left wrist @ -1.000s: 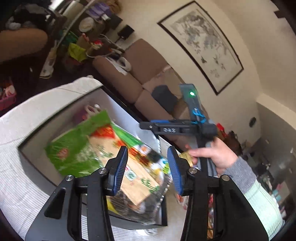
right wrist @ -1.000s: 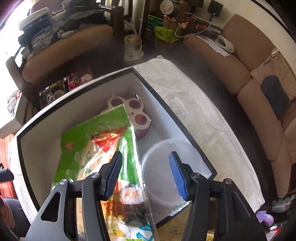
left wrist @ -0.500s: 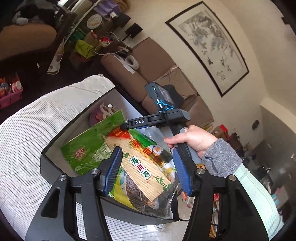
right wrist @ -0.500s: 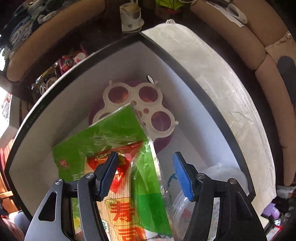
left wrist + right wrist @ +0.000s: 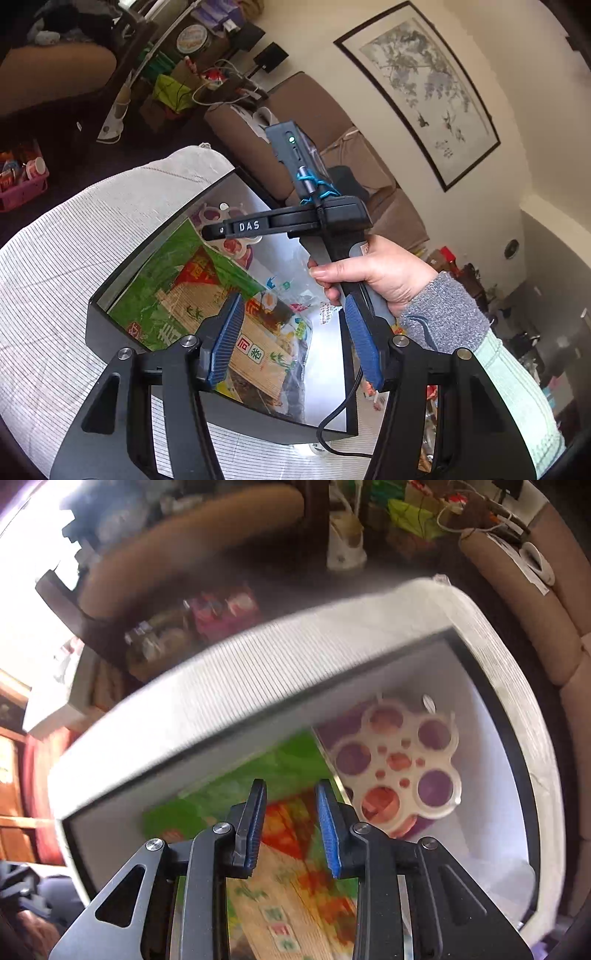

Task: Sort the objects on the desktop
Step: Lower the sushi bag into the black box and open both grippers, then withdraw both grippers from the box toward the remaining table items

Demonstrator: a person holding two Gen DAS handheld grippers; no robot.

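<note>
Over the black-rimmed box (image 5: 221,404) on the cloth-covered worktop (image 5: 48,266), the left wrist view shows the left tongs (image 5: 291,339) half open and empty, hovering above the green sushi-mat packet (image 5: 207,295) lying inside the box. The person's right hand (image 5: 373,273) holds the other tool above the box's far side.

Inside that same box, the right wrist view shows the right tongs (image 5: 290,825) pointing steeply down over the packet's red-and-green upper part, jaws just closing to a narrow gap with nothing visibly pinched. A cream ring mould (image 5: 399,760) lies beside the packet, toward the box's far corner. A good grasp would likely pinch the packet's edge, not its flat face.
</note>
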